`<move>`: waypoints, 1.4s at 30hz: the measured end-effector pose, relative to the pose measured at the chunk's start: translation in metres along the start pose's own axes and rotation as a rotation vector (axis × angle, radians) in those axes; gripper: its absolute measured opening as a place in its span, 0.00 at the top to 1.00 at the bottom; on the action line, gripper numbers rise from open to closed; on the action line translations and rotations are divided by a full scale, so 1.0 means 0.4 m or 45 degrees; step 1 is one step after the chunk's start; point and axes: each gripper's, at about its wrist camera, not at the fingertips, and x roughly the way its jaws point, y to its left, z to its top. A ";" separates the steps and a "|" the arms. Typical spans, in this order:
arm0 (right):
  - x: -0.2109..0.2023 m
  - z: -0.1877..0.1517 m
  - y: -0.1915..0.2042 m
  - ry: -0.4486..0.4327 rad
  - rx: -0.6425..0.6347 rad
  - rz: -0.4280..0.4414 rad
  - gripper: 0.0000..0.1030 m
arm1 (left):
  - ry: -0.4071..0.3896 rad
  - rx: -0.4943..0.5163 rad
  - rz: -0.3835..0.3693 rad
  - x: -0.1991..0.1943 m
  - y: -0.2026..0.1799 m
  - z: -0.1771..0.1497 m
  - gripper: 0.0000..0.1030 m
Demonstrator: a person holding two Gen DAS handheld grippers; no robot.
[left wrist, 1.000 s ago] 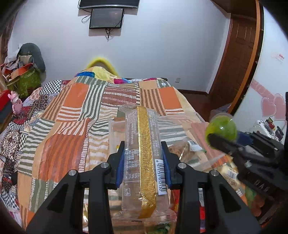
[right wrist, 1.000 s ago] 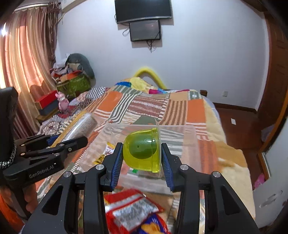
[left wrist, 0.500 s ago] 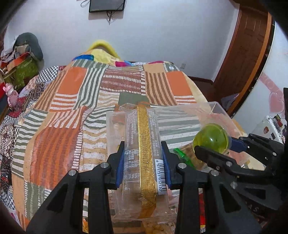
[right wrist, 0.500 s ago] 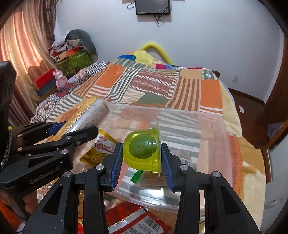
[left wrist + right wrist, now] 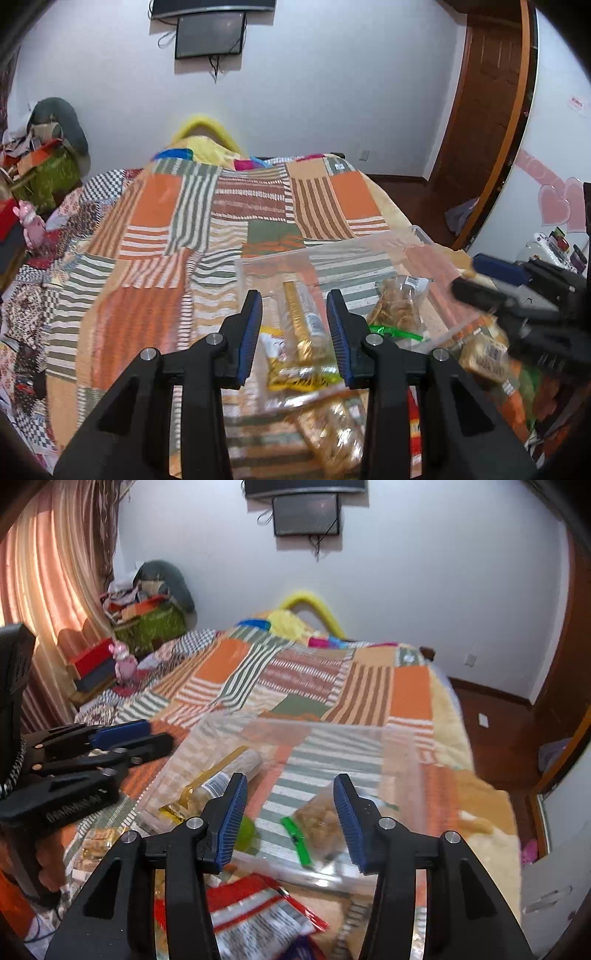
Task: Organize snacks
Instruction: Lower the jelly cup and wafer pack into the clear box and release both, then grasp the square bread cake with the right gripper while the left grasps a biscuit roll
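Both claws stand wide open over the clear bin [image 5: 417, 236] on the bed [image 5: 155, 236], holding nothing. Beyond the left claw [image 5: 294, 328], the gold-striped packet [image 5: 301, 325] lies in the bin beside a cookie bag [image 5: 397, 306]. The right claw [image 5: 290, 816] hangs empty; the green jelly cup [image 5: 246, 832] sits in the bin just behind its left finger.

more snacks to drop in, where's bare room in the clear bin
Free: the far right of the clear bin, beyond the cookie bag. Crowded: the left side with the gold-striped pack and green jelly cup.
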 end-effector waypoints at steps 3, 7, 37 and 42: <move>-0.048 -0.015 -0.026 -0.031 0.023 -0.029 0.53 | 0.001 0.003 0.002 -0.050 0.025 -0.020 0.65; -0.099 -0.048 -0.049 -0.056 0.020 -0.097 0.53 | 0.033 0.018 0.053 -0.099 0.061 -0.075 0.65; -0.123 -0.304 -0.157 0.182 0.196 -0.200 0.35 | 0.397 0.002 0.106 -0.037 0.180 -0.474 0.39; -0.085 -0.291 -0.156 0.196 0.168 -0.195 0.33 | 0.411 -0.045 0.084 0.000 0.190 -0.459 0.40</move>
